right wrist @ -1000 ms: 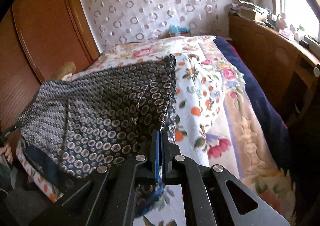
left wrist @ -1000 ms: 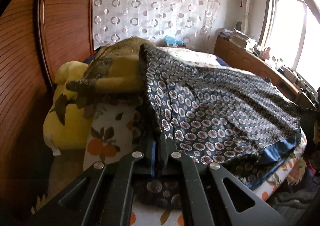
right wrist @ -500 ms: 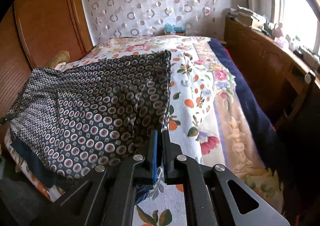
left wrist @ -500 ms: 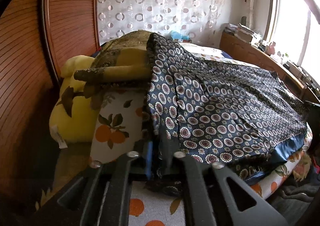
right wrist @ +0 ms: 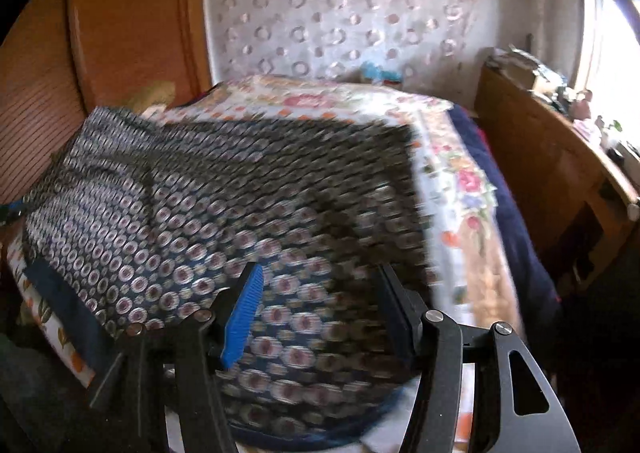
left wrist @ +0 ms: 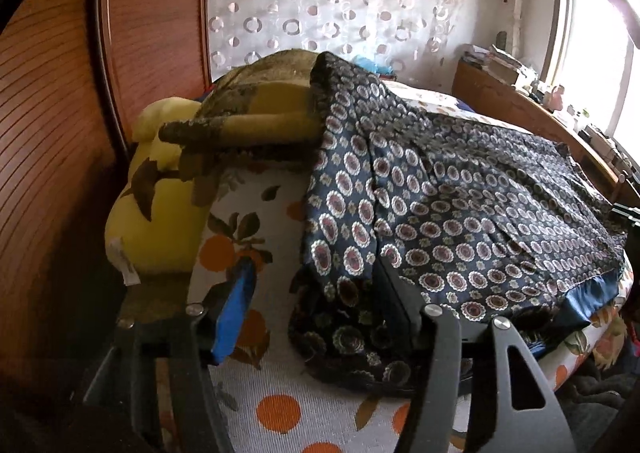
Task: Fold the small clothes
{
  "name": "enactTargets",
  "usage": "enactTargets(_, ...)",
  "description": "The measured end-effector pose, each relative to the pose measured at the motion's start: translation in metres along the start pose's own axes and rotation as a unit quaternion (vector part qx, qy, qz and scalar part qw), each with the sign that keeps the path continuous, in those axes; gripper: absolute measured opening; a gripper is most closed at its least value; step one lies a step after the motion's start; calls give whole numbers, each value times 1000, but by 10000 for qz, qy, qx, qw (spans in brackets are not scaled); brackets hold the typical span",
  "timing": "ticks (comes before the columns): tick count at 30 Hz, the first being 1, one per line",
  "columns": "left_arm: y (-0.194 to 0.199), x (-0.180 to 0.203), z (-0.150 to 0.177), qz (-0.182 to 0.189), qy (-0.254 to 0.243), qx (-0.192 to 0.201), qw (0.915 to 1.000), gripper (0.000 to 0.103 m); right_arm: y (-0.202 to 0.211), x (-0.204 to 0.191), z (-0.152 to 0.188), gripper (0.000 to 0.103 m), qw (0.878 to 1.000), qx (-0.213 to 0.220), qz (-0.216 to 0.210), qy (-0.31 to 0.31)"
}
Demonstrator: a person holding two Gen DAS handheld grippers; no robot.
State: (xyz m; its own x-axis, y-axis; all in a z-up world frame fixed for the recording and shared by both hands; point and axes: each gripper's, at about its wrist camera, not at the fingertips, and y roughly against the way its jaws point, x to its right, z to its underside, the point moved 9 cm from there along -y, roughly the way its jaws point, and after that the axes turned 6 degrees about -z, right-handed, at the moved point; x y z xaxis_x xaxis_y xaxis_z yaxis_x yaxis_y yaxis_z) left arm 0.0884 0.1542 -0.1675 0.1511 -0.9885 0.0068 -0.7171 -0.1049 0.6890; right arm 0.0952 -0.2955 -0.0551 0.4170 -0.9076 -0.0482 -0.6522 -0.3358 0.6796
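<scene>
A dark navy garment printed with round medallions lies spread over the bed, with a plain blue hem toward the bed's edge. My left gripper stands over its near left corner with its jaws opening; the corner sags loose between them, draped against the right finger. In the right wrist view the same garment fills the middle, blurred. My right gripper hovers over its near edge, jaws opening, the cloth lying below and between the fingers with the pads apart from it.
The bed has a white sheet with orange fruit print and a floral cover. A yellow pillow and an olive blanket lie at the left. A wooden wardrobe stands at the left, a wooden desk and window at the right.
Both grippers went from shut on the garment's corners to open, and the cloth dropped onto the bed. The right gripper swung left, so the garment now lies under it.
</scene>
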Motion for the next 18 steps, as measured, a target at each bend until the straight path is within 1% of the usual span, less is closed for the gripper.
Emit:
enactTargets(3, -1, -1, 4, -15, 0, -47, 10000, 61, -18, -19, 4, 59, 9997, -143, -216, 52)
enactTargets(8, 0, -1, 9, -23, -9, -99, 9999, 61, -40, -51, 8, 59, 9985, -316, -397, 216)
enactTargets(12, -2, 1, 12, -29, -18, -153, 9999, 61, -56, -52, 11, 59, 9980, -406, -356, 321)
enactTargets(18, -3, 3, 13, -55, -39, -155, 9999, 61, -60, -54, 19, 64, 9989, -230, -278, 304)
